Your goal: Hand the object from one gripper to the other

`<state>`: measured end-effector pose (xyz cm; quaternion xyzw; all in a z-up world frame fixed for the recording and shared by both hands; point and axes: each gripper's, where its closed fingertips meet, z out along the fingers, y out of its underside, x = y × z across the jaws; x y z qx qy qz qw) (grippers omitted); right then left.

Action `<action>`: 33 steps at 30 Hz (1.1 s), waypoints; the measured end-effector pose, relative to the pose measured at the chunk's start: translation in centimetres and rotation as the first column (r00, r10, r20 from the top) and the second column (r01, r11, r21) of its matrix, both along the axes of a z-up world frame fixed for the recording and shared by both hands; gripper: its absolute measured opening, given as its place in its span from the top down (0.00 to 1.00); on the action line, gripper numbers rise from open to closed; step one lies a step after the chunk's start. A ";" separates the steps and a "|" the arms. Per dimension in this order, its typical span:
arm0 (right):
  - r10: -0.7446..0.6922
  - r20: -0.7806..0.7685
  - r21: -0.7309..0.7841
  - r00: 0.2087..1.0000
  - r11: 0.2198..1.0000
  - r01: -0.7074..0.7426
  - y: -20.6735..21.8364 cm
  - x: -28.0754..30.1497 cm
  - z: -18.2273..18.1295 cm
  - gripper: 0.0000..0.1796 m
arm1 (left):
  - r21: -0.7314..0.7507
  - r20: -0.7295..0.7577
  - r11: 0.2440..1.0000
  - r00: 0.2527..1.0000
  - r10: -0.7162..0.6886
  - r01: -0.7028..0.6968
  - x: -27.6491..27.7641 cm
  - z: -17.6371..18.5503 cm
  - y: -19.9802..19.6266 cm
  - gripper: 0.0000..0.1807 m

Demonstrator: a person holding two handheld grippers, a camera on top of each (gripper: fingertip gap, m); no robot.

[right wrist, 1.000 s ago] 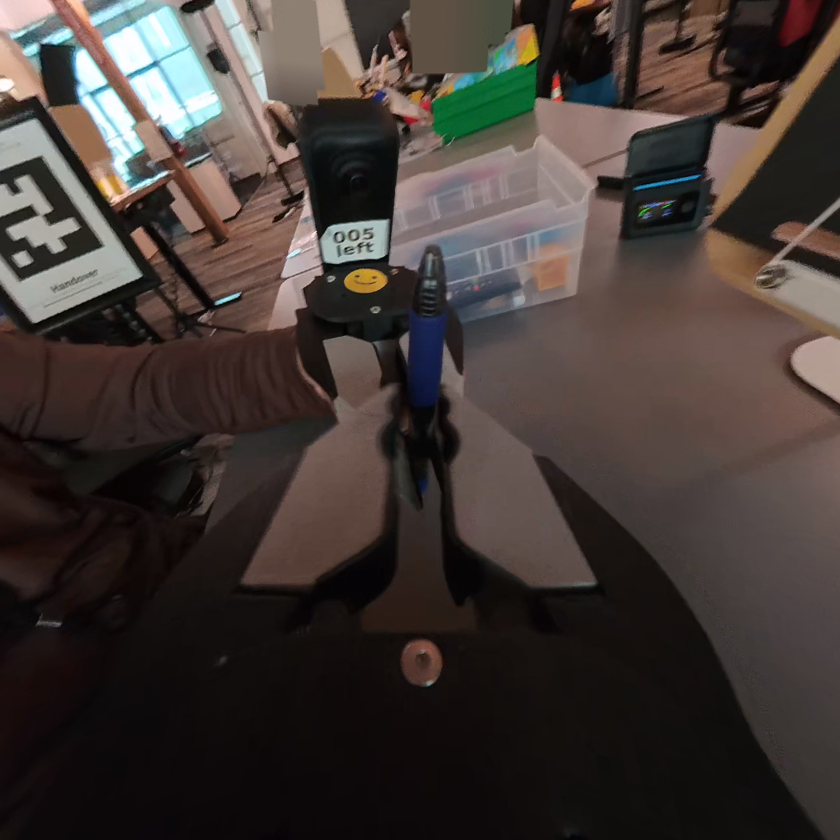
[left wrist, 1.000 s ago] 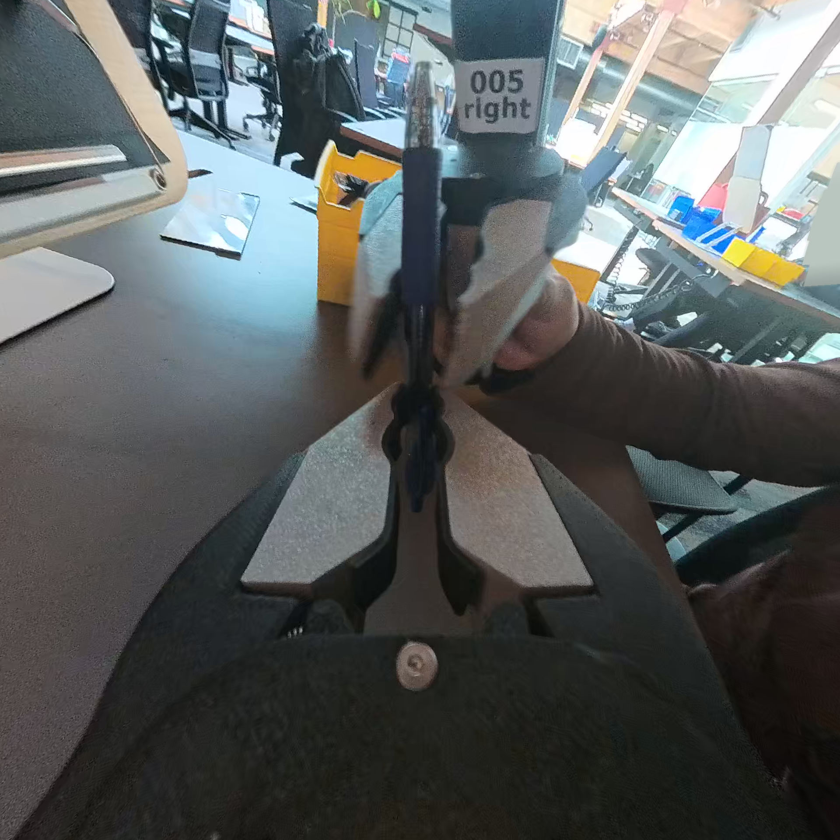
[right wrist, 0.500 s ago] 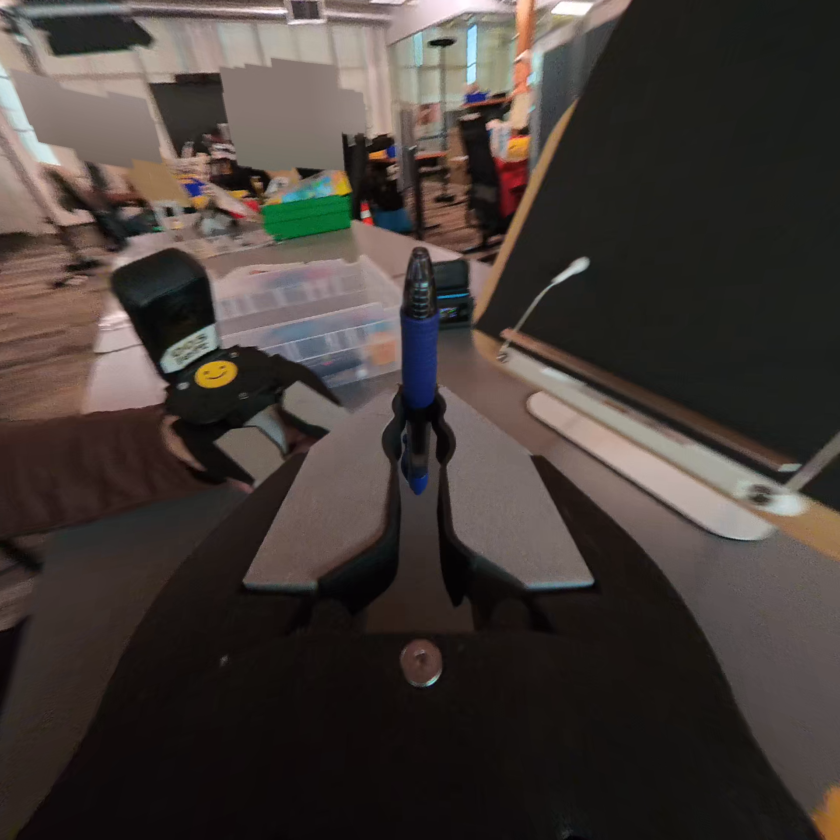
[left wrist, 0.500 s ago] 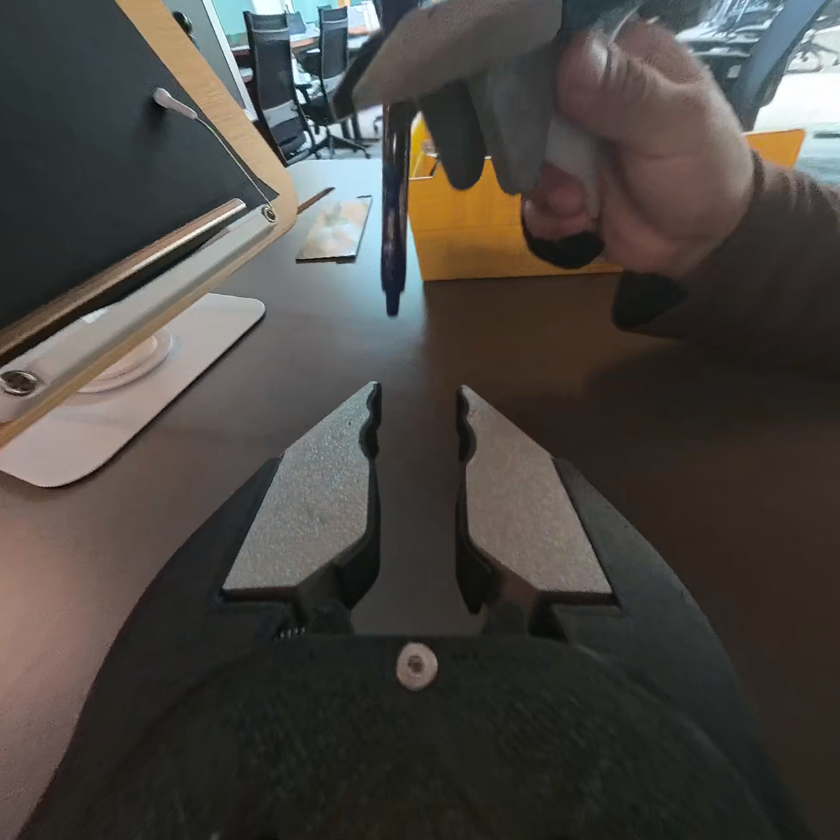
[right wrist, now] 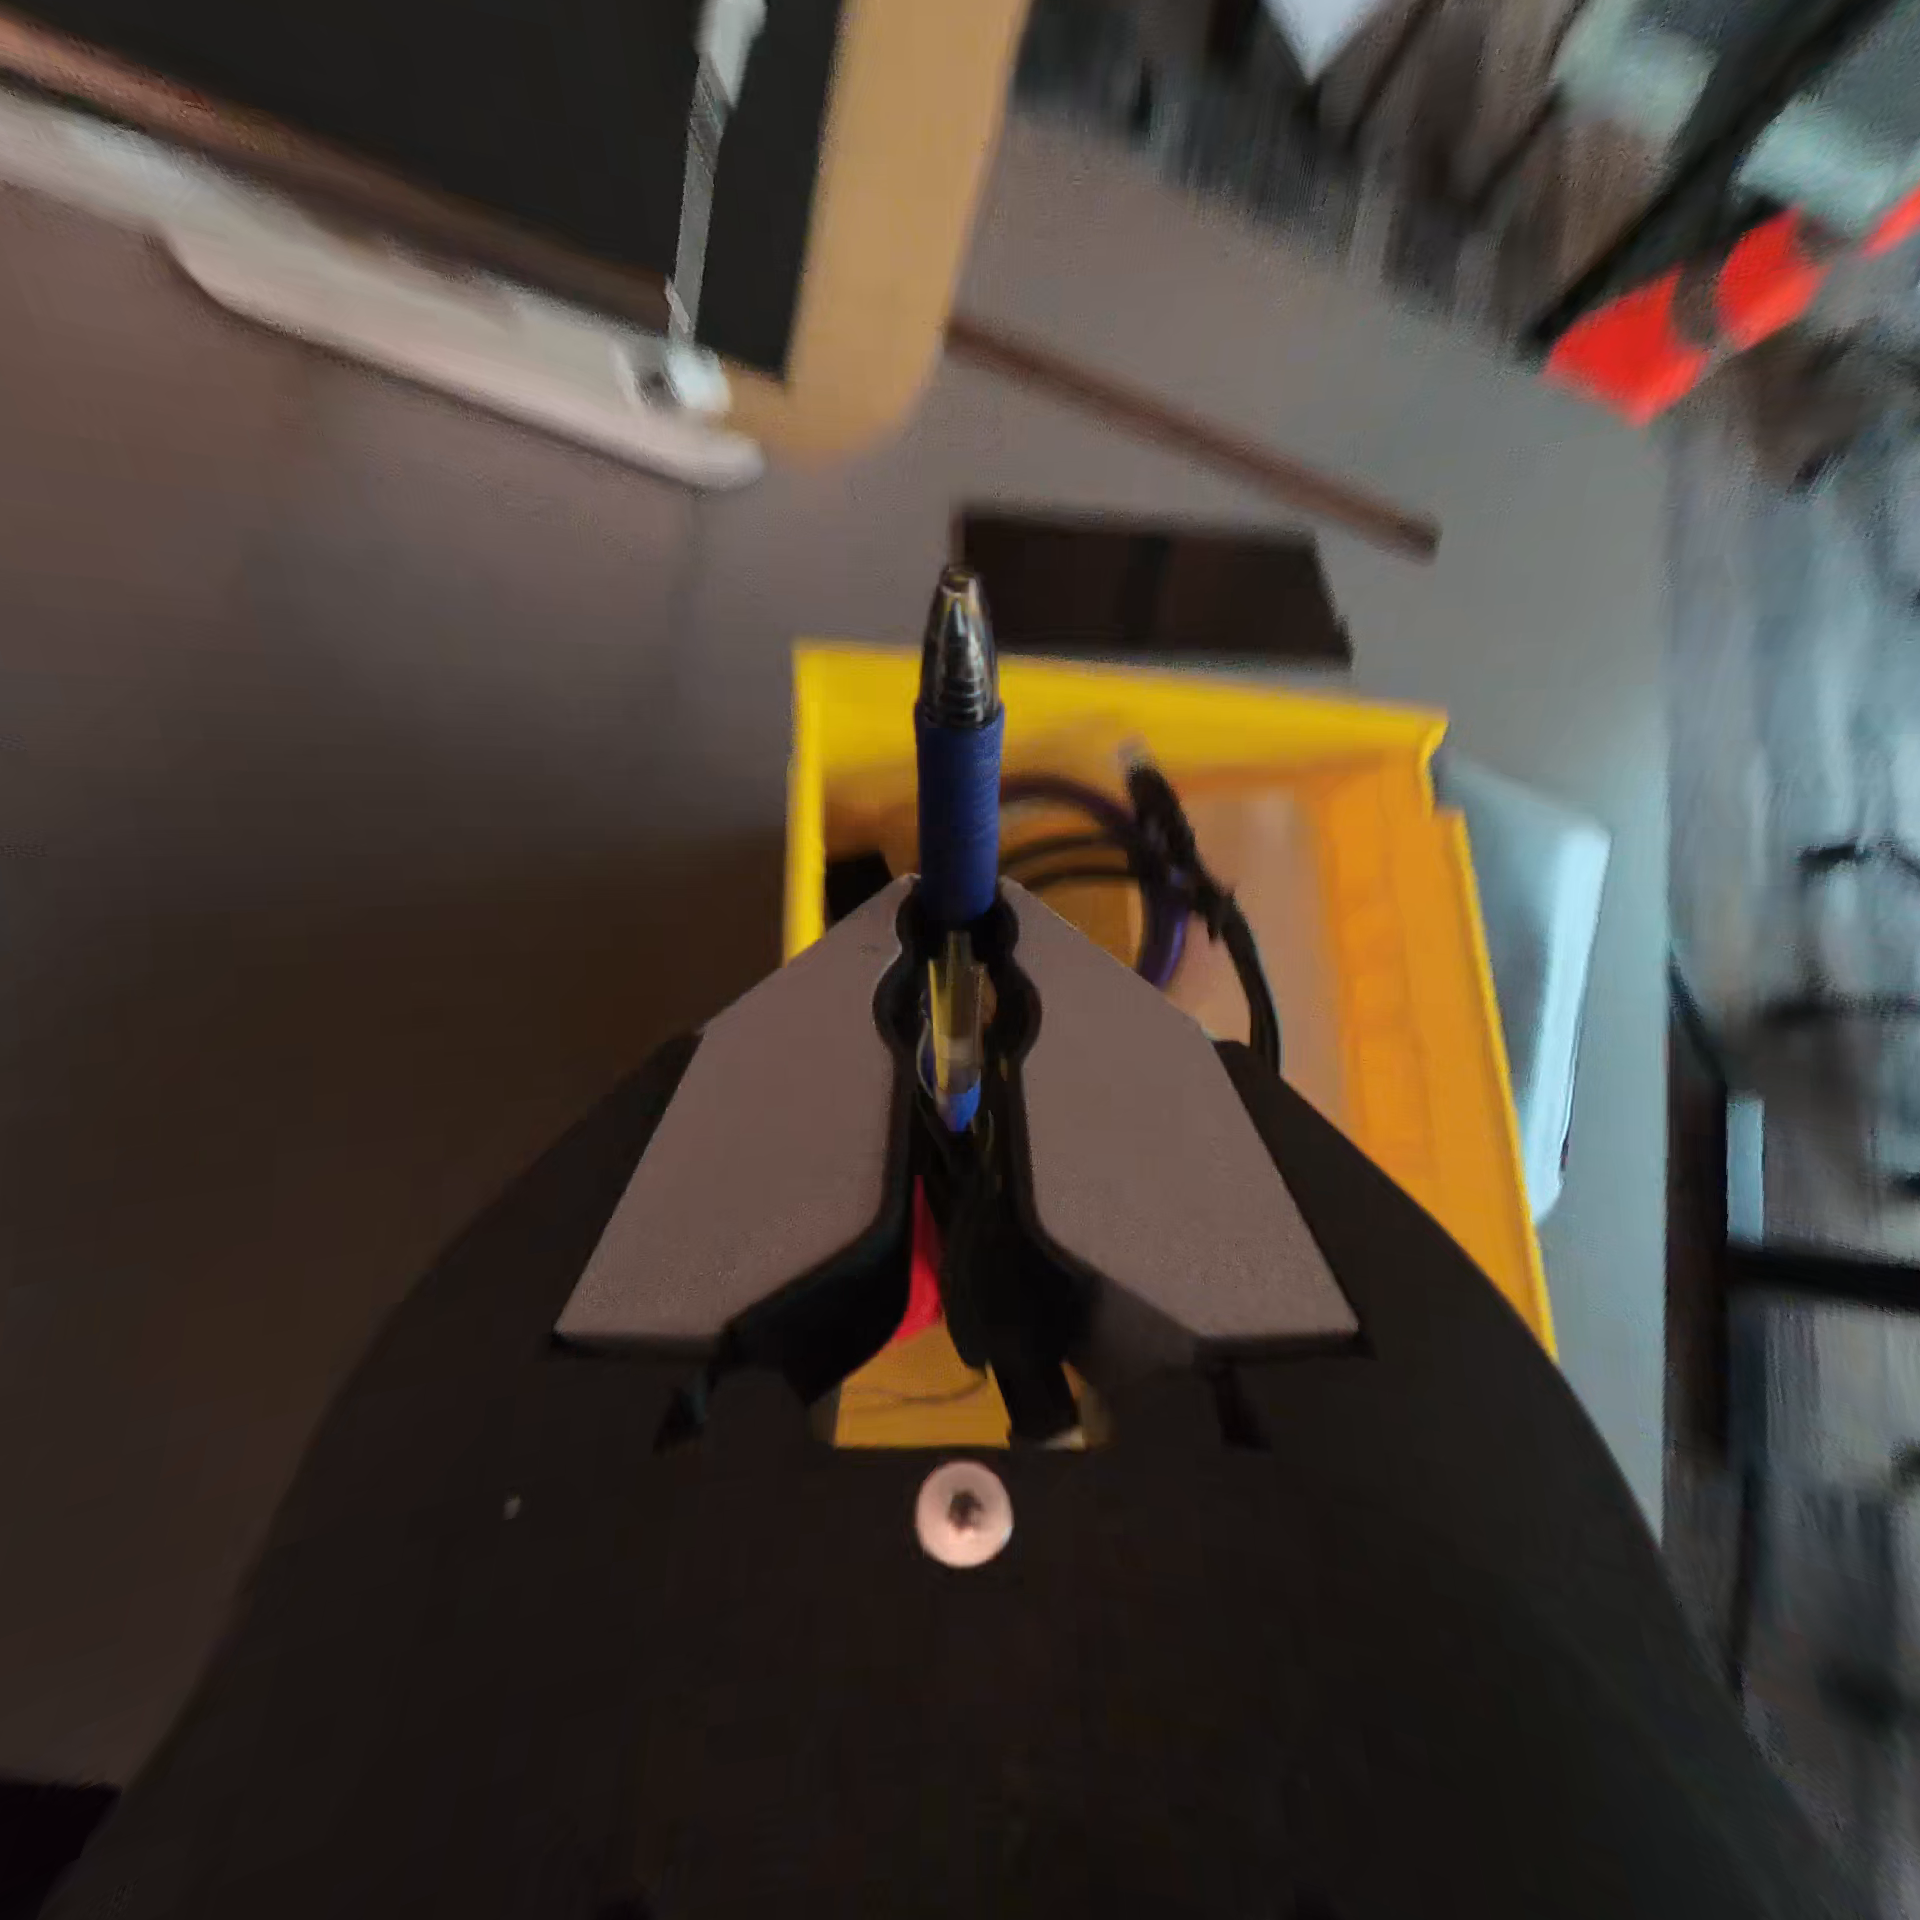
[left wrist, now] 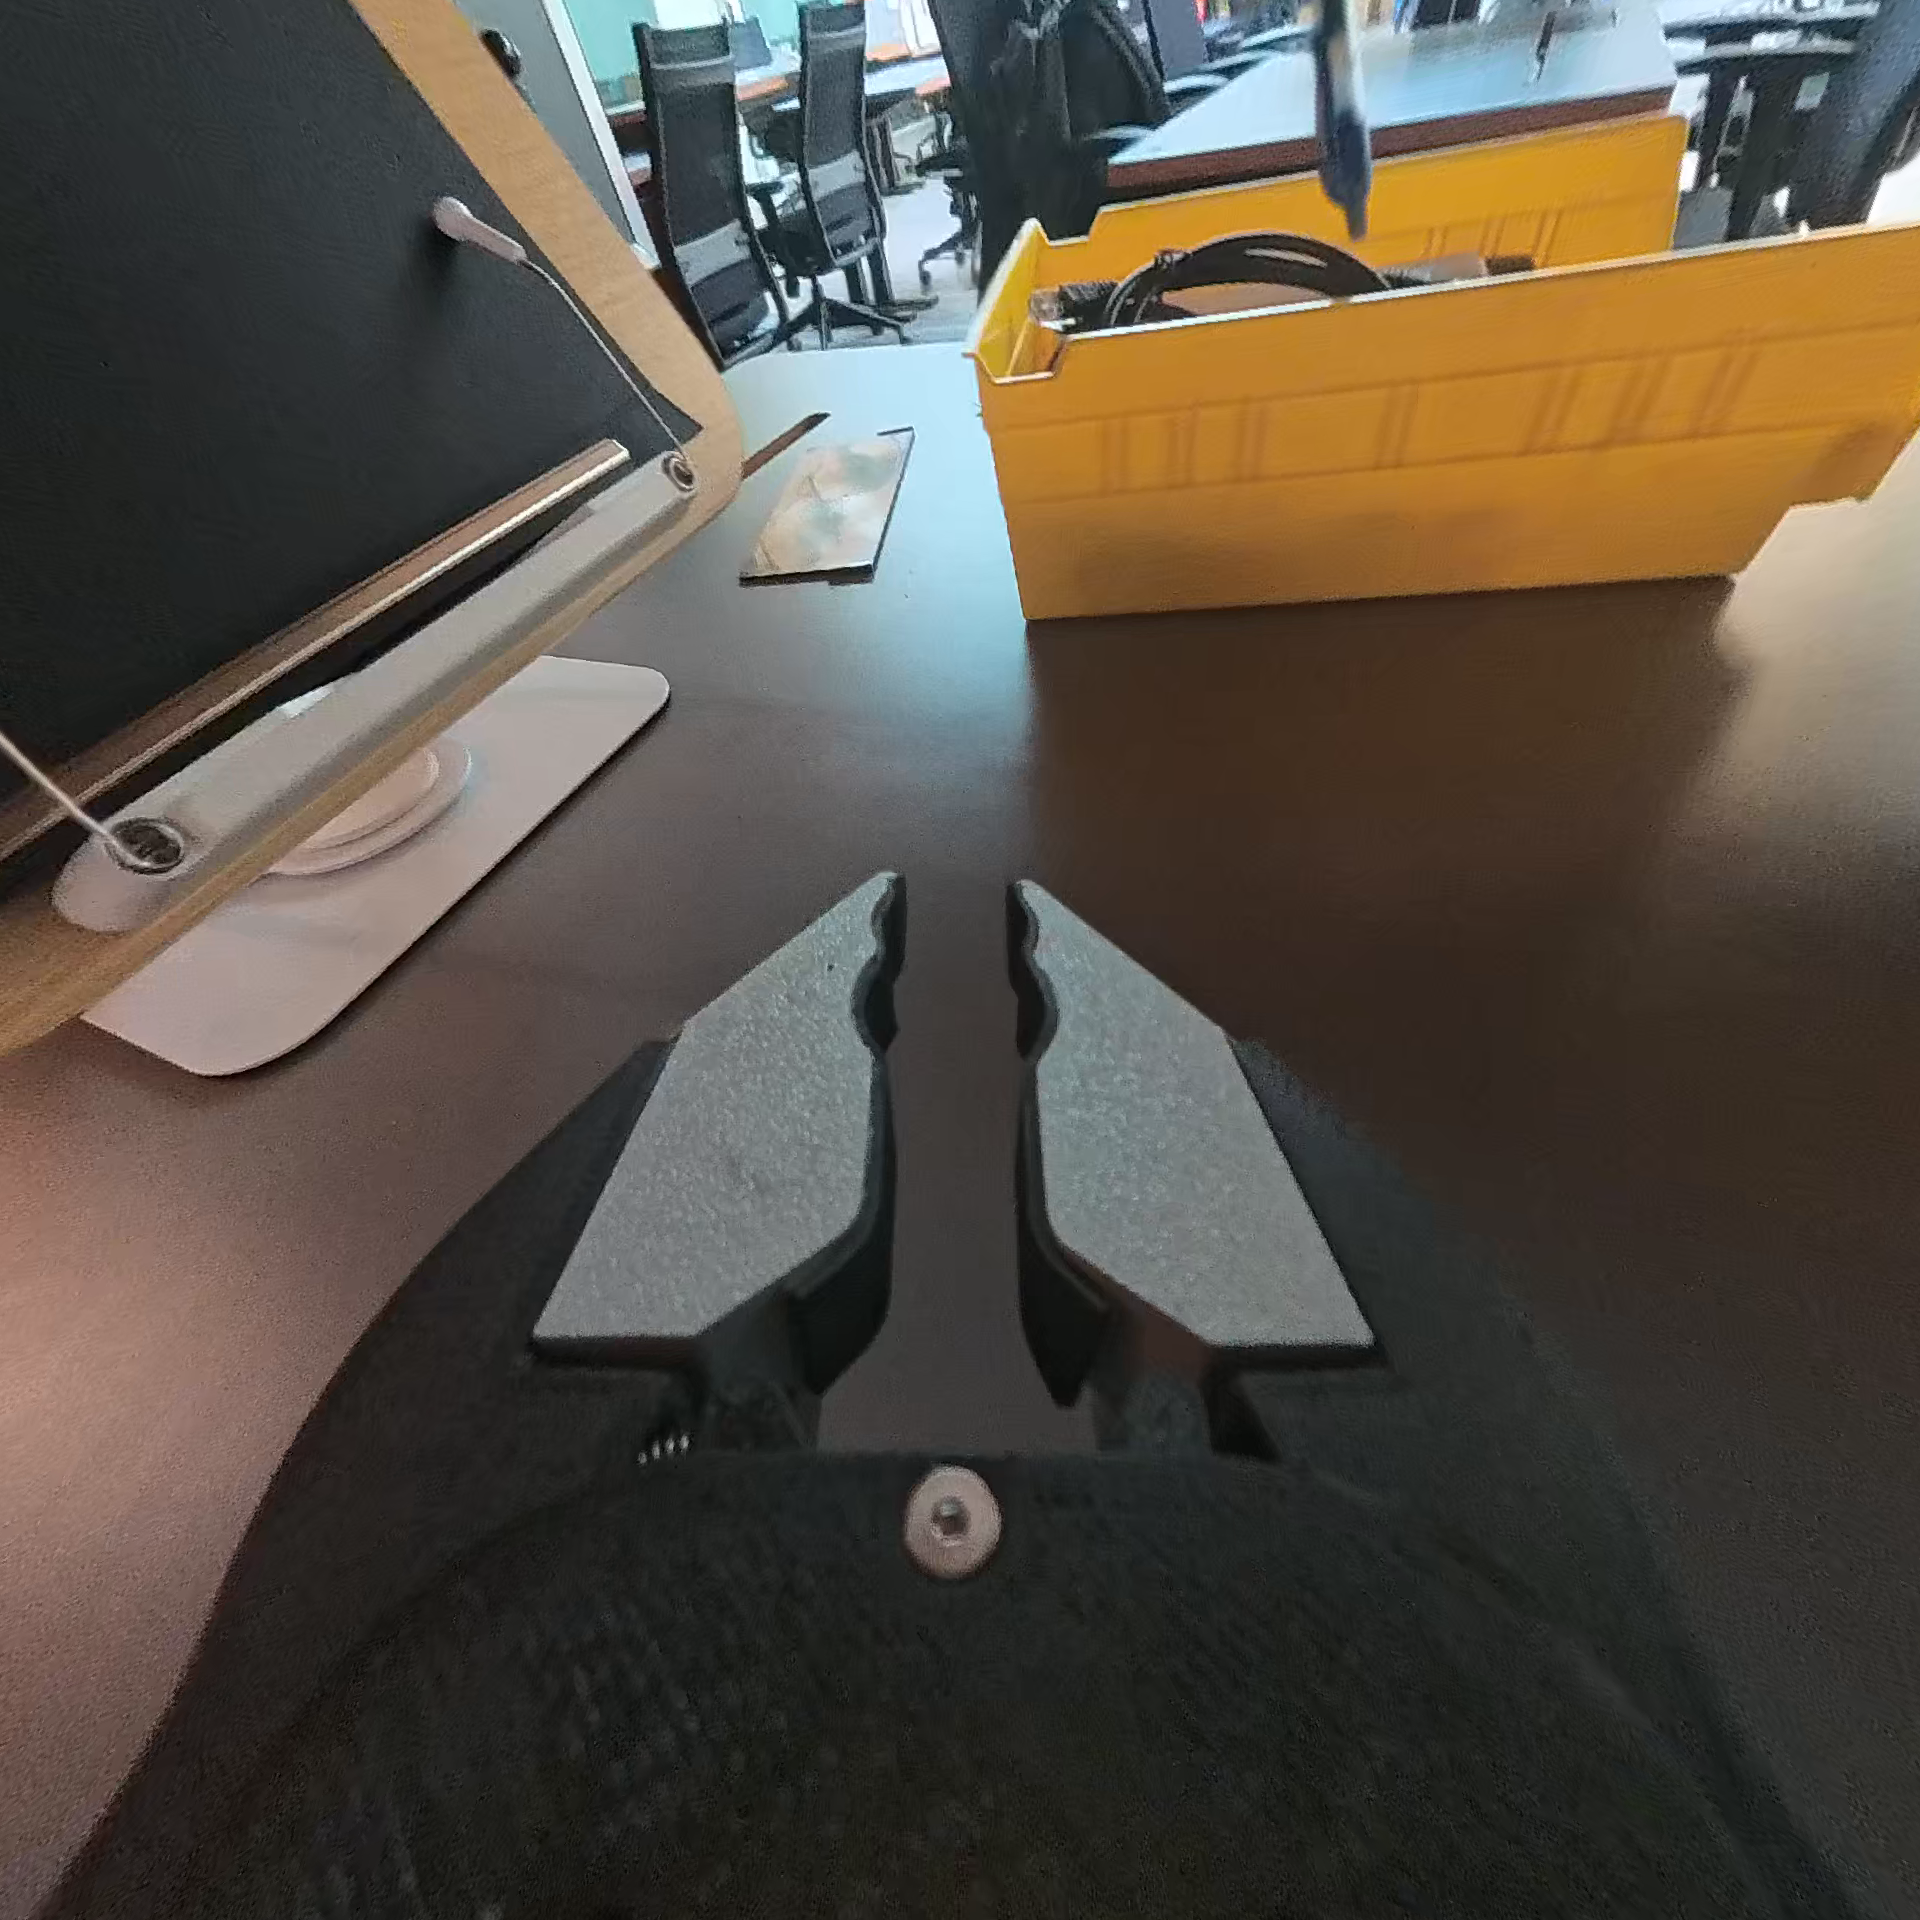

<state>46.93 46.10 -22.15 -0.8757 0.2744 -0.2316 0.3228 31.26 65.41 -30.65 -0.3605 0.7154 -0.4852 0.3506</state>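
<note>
My right gripper [right wrist: 958,902] is shut on a blue pen [right wrist: 958,800] with a dark tip that points forward past the fingertips. It hangs above the yellow bin [right wrist: 1382,935]. In the left wrist view the pen's lower end [left wrist: 1340,114] shows blurred at the top edge, above the yellow bin [left wrist: 1455,468]. My left gripper [left wrist: 954,904] is open and empty, low over the dark table [left wrist: 1351,883], its jaws a small gap apart.
The yellow bin holds black cables [left wrist: 1236,275]. A tilted monitor [left wrist: 260,343] on a white base [left wrist: 343,914] stands at the left. A flat shiny sheet [left wrist: 831,509] lies behind it. Office chairs [left wrist: 727,208] stand beyond the table. Left tips to right tips: about 25 cm. My left gripper's tips are some 25 cm from the tilted monitor [left wrist: 260,343].
One second ago both grippers held the pen. My left gripper let go and drew back low over the table. My right gripper carried the pen up and away over the yellow bin.
</note>
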 end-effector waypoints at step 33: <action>0.420 0.187 0.153 0.888 0.880 -0.449 21.2 -6.7 -10.5 0.68 | 0.010 -0.024 0.985 0.985 0.171 -0.171 0.7 0.1 2.3 0.88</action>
